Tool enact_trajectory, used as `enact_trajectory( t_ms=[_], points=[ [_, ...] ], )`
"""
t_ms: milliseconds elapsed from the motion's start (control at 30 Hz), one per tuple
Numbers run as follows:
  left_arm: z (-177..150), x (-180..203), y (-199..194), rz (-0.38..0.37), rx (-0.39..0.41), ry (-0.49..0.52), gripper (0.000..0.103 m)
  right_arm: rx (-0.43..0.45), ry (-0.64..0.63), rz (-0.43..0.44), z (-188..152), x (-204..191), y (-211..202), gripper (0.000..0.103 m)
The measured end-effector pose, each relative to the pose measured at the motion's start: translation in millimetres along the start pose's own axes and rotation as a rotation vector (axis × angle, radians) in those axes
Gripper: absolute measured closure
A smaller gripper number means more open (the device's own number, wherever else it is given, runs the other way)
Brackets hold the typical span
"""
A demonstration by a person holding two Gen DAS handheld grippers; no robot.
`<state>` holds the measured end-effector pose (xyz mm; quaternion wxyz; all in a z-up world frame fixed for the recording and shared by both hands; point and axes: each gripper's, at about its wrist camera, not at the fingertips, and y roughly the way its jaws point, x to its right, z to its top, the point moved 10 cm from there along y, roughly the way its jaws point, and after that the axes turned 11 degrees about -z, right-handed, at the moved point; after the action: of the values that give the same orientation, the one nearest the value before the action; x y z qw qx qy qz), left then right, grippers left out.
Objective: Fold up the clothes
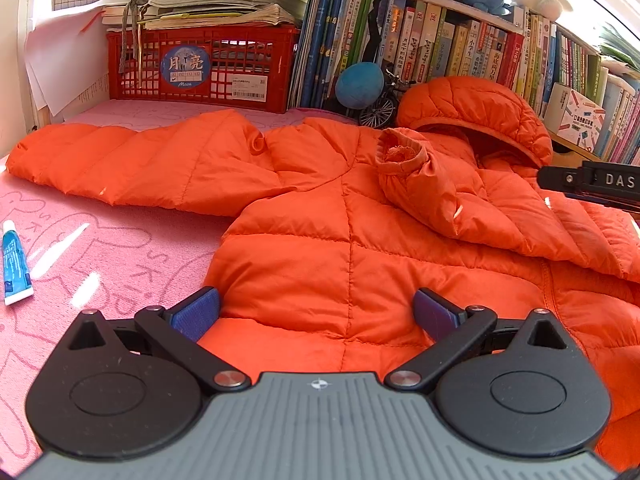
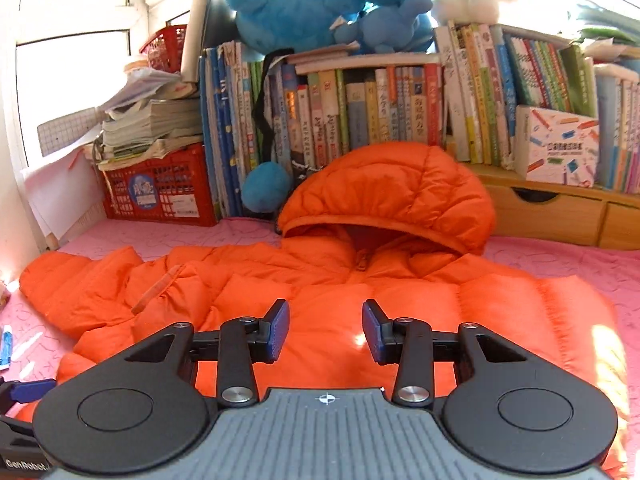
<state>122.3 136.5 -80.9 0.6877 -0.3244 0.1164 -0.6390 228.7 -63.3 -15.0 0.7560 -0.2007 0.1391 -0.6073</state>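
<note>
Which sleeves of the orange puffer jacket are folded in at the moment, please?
One only. One sleeve lies folded across the jacket's chest, cuff up; the other sleeve is spread flat on the pink mat.

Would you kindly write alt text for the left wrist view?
An orange hooded puffer jacket lies on a pink mat, one sleeve folded across its body. The left gripper is open above the hem; a red crate and bookshelf stand behind.
</note>
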Motion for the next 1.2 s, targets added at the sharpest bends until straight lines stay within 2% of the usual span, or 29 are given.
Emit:
enact_trajectory(
  t_ms=[33,100,133,200,267,300,400,500,567,633,667,700,767,900,967,1067,1200],
  points=[
    [3,-1,-4,0.013,-0.012,-0.009,0.000,0.023,-0.012,-0.040,1,12,-6,0.052],
    [17,3,-18,0.004,0.019,-0.009,0.000,0.079,-0.044,-0.139,3,39,-16,0.041],
    [32,10,-29,-0.015,0.074,0.013,0.000,0.104,-0.067,-0.187,2,49,-20,0.039],
    [63,26,-43,-0.015,0.166,0.085,0.000,0.147,-0.116,-0.275,2,65,-24,0.029],
    [93,43,-42,0.009,0.241,0.154,0.000,0.184,-0.183,-0.343,1,74,-25,0.022],
    [101,49,-37,0.016,0.254,0.174,0.000,0.195,-0.211,-0.357,0,73,-25,0.022],
    [111,57,12,0.067,0.191,0.206,0.000,0.221,-0.291,-0.368,-4,66,-29,0.017],
    [97,43,54,0.163,0.105,0.233,0.000,0.235,-0.336,-0.351,-8,57,-34,0.011],
    [82,25,70,0.212,0.086,0.222,0.000,0.238,-0.353,-0.332,-9,49,-34,0.010],
    [63,9,91,0.201,0.035,0.177,0.000,0.246,-0.374,-0.309,-6,34,-27,0.010],
    [59,3,98,0.164,-0.014,0.127,0.000,0.251,-0.385,-0.296,-3,23,-22,0.010],
    [59,-2,98,0.146,-0.013,0.087,0.000,0.257,-0.400,-0.277,0,8,-15,0.010],
    [58,-3,98,0.145,-0.016,0.087,0.000,0.246,-0.397,-0.241,7,-19,-1,0.010],
    [57,0,99,0.174,-0.022,0.117,0.000,0.130,-0.277,-0.171,9,-42,32,0.011],
    [57,0,99,0.174,-0.023,0.115,0.000,0.056,-0.303,-0.210,-7,-35,51,0.011],
    [58,1,101,0.172,-0.028,0.115,0.000,0.009,-0.308,-0.264,-25,-3,59,0.004],
    [58,2,101,0.177,-0.029,0.126,0.000,0.005,-0.309,-0.438,-33,66,52,0.001]
  ],
)
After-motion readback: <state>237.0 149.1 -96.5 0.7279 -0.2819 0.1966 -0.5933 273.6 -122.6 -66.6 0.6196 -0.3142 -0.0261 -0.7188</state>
